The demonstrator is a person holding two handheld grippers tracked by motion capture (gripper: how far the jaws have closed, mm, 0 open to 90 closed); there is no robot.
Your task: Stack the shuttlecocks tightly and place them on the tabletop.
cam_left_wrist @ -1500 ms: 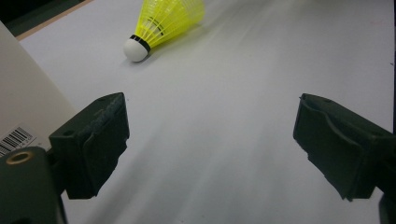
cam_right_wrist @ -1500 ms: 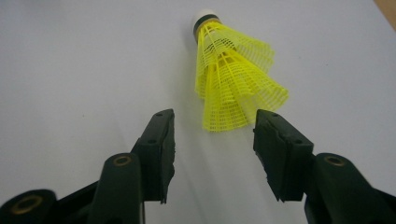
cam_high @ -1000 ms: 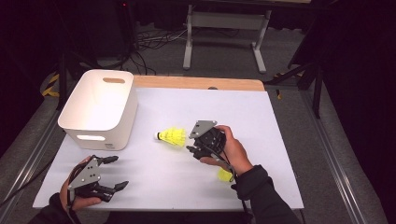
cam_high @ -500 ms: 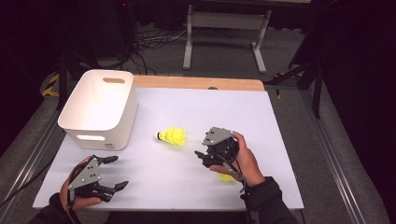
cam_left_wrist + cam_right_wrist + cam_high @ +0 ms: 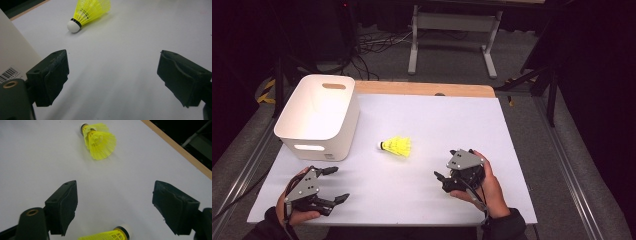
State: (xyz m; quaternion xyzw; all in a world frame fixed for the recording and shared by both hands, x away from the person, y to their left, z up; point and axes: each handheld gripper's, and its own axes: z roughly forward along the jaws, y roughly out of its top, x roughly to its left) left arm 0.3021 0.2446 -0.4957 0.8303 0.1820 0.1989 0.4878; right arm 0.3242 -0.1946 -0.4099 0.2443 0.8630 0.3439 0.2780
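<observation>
Right gripper view: right gripper [image 5: 113, 207] is hovering wide open, gripping nothing, over 1 yellow shuttlecock [image 5: 106, 235] lying between its jaws; a 2nd shuttlecock [image 5: 98, 139] is lying ahead. Left gripper [image 5: 112, 75] is also gaping, empty. Risk: closing off-centre could crush the skirt.

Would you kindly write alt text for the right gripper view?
The right gripper has its black jaws wide open over a white table, above a yellow shuttlecock at the bottom edge. A second shuttlecock lies farther off.
</observation>
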